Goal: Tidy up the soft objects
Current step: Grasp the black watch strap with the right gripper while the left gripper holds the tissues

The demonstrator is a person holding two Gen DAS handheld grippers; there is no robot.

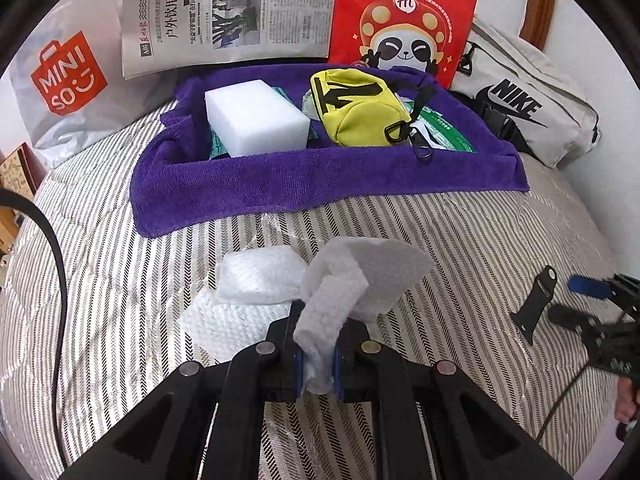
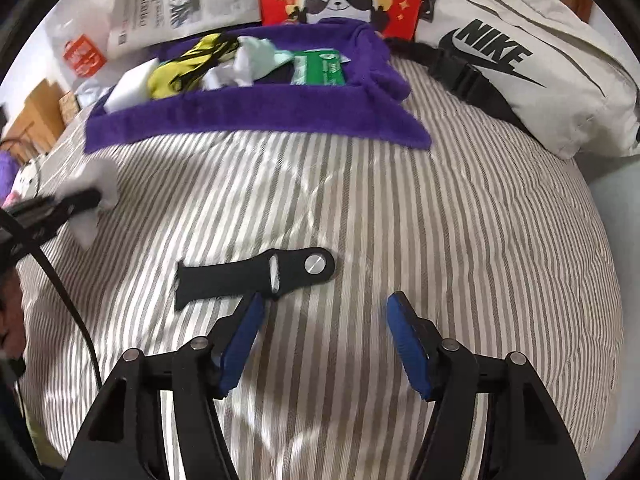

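My left gripper is shut on a white textured cloth and holds it just above the striped bedcover; the cloth drapes forward and left. A purple towel lines a tray behind it, holding a white foam block, a yellow pouch and a green packet. My right gripper is open over the bedcover, just right of a black watch strap. The strap also shows in the left wrist view, and the purple towel in the right wrist view.
A Miniso bag, a newspaper, a red panda bag and a grey Nike bag stand along the back. A black cable runs at the left. The striped bedcover spreads around.
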